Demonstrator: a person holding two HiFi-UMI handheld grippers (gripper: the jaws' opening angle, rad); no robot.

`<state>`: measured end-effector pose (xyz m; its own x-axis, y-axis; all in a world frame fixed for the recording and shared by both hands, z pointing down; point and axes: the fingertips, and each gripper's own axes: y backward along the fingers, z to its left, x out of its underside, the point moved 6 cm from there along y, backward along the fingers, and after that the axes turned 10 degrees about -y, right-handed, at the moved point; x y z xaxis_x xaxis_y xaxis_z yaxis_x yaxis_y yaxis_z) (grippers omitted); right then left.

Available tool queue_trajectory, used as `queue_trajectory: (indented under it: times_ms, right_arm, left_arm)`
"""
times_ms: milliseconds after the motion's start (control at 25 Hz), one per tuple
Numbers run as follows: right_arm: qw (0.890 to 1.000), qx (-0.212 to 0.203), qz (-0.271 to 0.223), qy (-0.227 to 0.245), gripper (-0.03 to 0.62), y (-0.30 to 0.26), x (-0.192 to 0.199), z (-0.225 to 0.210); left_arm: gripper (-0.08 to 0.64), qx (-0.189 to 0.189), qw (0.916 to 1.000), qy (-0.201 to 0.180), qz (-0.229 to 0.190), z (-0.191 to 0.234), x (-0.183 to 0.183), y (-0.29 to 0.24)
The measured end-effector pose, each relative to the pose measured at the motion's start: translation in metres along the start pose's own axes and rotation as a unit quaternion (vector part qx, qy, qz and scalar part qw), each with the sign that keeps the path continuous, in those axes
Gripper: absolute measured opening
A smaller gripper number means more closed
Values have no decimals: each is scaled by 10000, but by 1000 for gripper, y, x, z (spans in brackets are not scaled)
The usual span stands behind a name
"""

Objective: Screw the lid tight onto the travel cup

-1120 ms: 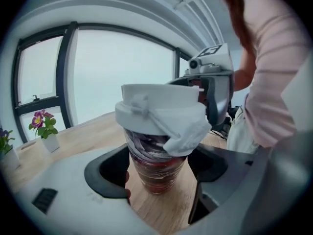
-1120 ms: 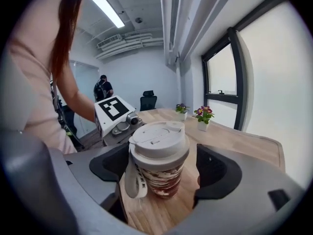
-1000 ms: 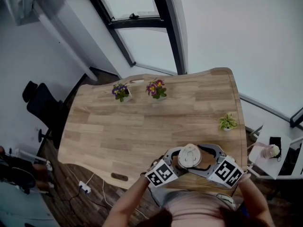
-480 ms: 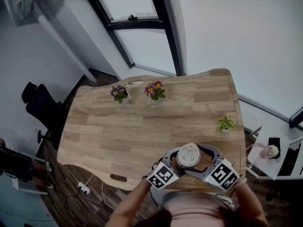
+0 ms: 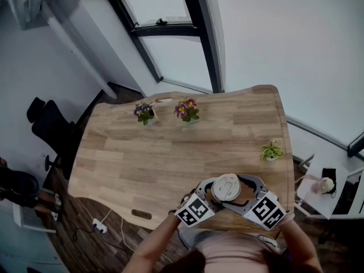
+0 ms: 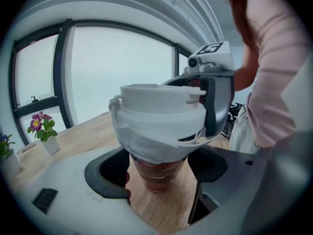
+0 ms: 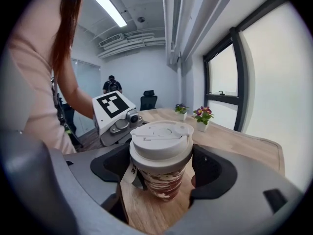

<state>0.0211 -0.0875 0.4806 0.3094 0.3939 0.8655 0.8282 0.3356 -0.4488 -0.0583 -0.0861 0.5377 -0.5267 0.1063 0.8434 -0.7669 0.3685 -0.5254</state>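
Travel cup (image 6: 157, 173), its body patterned brown and cream, stands upright on a wooden table (image 5: 170, 152), close to the table's near edge and right in front of the person. A white lid (image 7: 161, 138) with a flip tab sits level on top of the cup; from above it shows as a pale disc between the two grippers.

Left gripper (image 6: 157, 192) reaches in from the person's left. Its black-padded jaws are drawn in narrow round the lower body of the cup, one on each side, holding it. Right gripper (image 7: 161, 195) comes in from the opposite side, and its jaws close round the cup's top, clasping the lid's rim. The two grippers face each other across the cup, their marker cubes turned toward the person. A pale pink sleeve (image 6: 274, 82) shows behind the right gripper.

Farther along the table, near its far edge, stand a small pot of purple flowers (image 5: 145, 111) and, just beside it, a pot of pink flowers (image 5: 187, 110). A small green potted plant (image 5: 272, 150) sits near the table's right edge, well apart from the flowers.

A black office chair (image 5: 48, 129) stands on the floor to the table's left. A large window (image 5: 165, 16) with dark frames runs beyond the table. Another person (image 7: 111, 84) stands in the room's background.
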Motion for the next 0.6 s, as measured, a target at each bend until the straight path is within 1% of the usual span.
queue_trajectory:
  times_ms: [80,160,200,280,360,440,520,600]
  right_arm:
    - [9993,313,-167,-137,385,-1,0,1]
    - [9990,333,-238,-151,386,-2,0,2]
    - [9994,245,-236,-110,387,-1,0,2]
    - [9998,32,-171,-1,387,1,-1,0]
    - [9998,-192,-27,85,388,3,-2,-3]
    - [9989,-423,113,162,387,3,-4,-5]
    - [9983,-536,145,203,387,1,-6,-6]
    - [9989,-441,38,140,387,0,-6,-6]
  left_arm:
    - [354,-257,9996,136,-38,1,0,-1]
    - [354,-290,9994,167,-84,2,1,-2]
    - [355,-205,9997,133,-101,2,1,-2]
    - [354,87,9999,-13,-91,3,1,-2]
    - [354,392,9991,-173,-12,3,0,-2]
    - [354,603,9977,-285,71,3,-1,-2]
    - [354,646,9973,-325,109,5,-2,-3]
    - [354,493,9984,-254,88,6,-2,-3]
